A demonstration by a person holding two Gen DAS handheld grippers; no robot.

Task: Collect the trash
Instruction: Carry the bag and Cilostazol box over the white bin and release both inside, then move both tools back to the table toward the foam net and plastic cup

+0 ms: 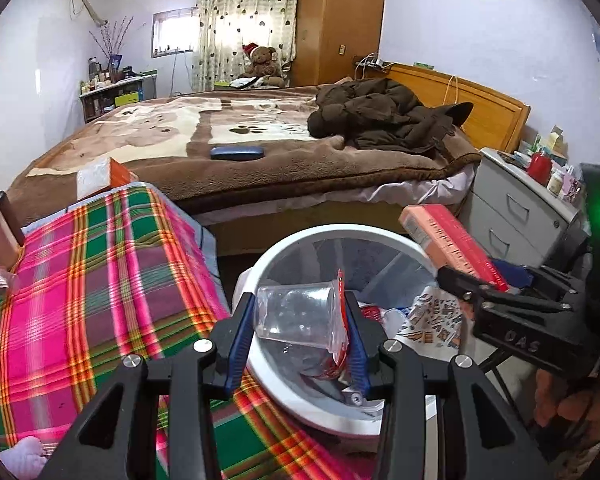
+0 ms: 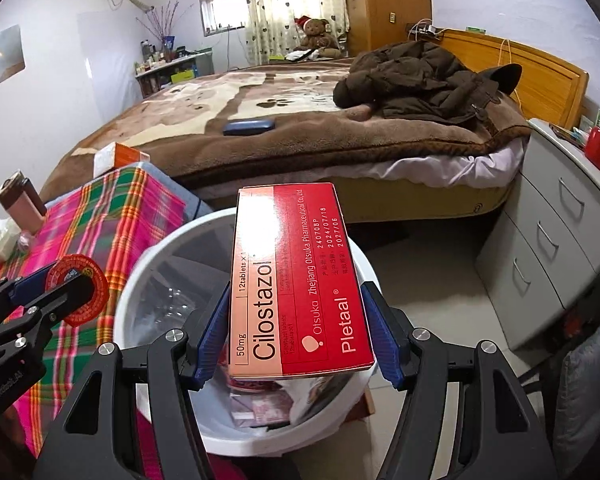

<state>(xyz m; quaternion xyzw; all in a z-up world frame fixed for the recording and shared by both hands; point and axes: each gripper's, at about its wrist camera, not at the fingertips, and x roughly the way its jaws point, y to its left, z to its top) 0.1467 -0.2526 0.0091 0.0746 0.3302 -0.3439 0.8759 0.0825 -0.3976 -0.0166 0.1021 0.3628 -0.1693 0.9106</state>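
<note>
Left tool (image 1: 300, 320) clamps the clear plastic cup (image 1: 296, 312), right tool (image 2: 296, 336) clamps the red medicine box (image 2: 296, 280), both poised over the white bin (image 2: 148, 280) at lower centre, ready for dropping.

- clear plastic cup (image 1: 296, 312) with a red foil lid (image 1: 342, 320) peeled half off, tipped on its side, pinched between blue fingers (image 1: 240, 344) right over the bin
- red and pink medicine box (image 2: 296, 280), "Cilostazol" and "Pletaal" printed on it, held flat between the other fingers (image 2: 384, 336), also above the bin
- white round trash bin (image 2: 156, 256) on the floor beside the plaid-covered bench, already some wrappers and paper inside
</note>
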